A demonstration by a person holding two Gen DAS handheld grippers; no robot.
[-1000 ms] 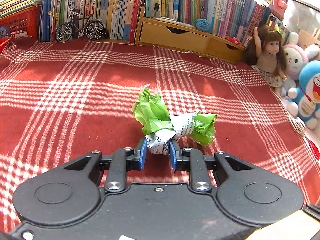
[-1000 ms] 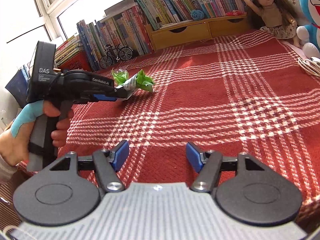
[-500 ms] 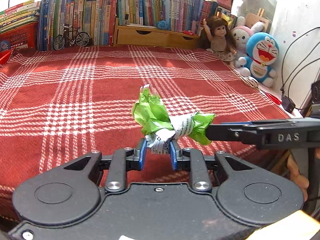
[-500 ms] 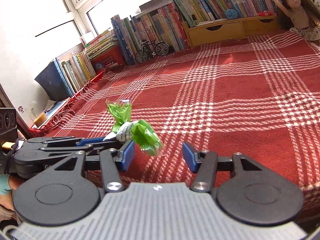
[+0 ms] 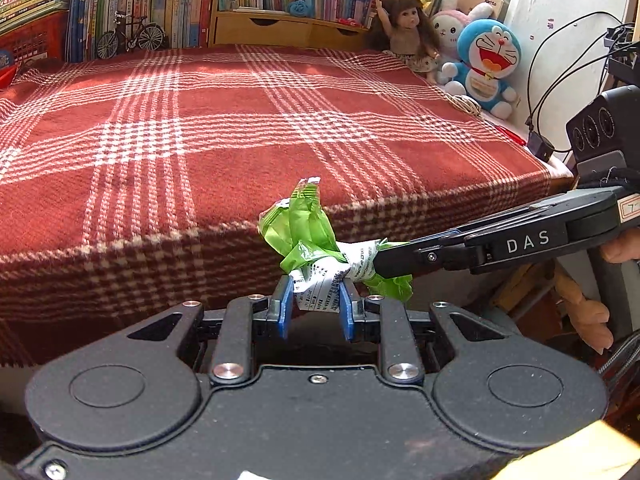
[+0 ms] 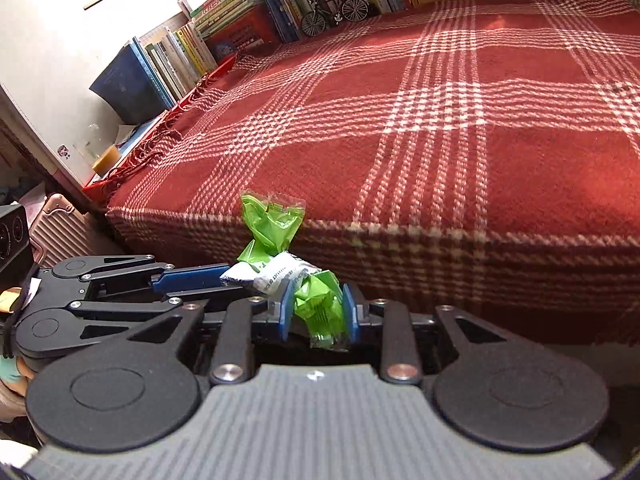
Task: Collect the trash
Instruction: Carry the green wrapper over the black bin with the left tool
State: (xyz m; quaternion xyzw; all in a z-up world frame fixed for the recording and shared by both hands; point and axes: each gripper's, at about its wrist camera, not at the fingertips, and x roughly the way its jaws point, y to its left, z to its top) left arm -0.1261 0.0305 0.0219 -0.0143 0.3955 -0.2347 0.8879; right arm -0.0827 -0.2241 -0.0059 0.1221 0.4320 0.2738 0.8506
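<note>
One crumpled green wrapper point(image 5: 304, 240), two hand-held grippers, one doll point(image 5: 404, 36), two plush toys, one model bicycle point(image 5: 130, 38).

The print on the green wrapper point(image 5: 316, 276) is too small to read; the right gripper point(image 5: 380, 264) hides its end.

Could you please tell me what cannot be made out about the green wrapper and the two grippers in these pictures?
- Green wrapper: its small print is unreadable in both views.
- Right gripper: jaws closing around the wrapper's green end; firm pad contact is unclear, and in the left wrist view its fingers cover that end.
- Left gripper: grips the white end.
- Any trash bin: in neither view.
</note>
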